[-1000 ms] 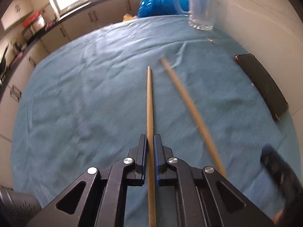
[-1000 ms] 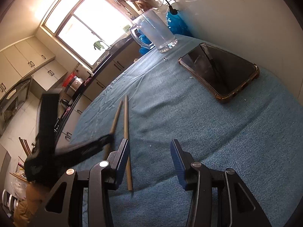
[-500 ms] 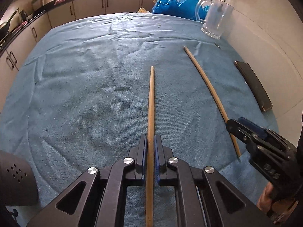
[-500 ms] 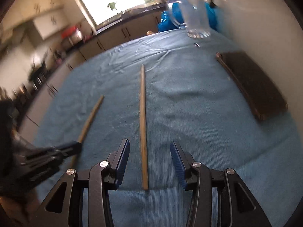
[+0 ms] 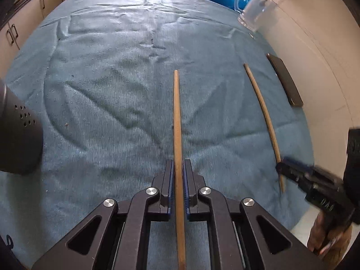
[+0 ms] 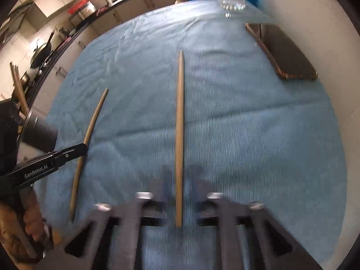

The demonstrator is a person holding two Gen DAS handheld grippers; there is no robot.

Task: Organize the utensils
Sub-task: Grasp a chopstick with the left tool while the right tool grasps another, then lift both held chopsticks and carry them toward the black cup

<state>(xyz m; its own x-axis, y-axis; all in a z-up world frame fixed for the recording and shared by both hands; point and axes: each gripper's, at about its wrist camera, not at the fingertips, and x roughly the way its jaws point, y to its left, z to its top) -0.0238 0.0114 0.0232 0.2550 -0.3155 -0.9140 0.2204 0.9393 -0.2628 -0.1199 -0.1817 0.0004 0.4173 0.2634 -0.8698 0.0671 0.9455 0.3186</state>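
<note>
1 wrinkled blue cloth (image 5: 108,94), kitchen cabinets (image 6: 135,9)

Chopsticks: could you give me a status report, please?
Left claw shut on one chopstick. Right claw just opening, other chopstick between, ungripped. Path clear.

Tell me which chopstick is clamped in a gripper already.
The chopstick in the shut left gripper. The other chopstick lies between the right gripper's open jaws.

Left claw (image 5: 177,171) clamped tight; right claw (image 6: 178,177), tilted down, just reopening.
</note>
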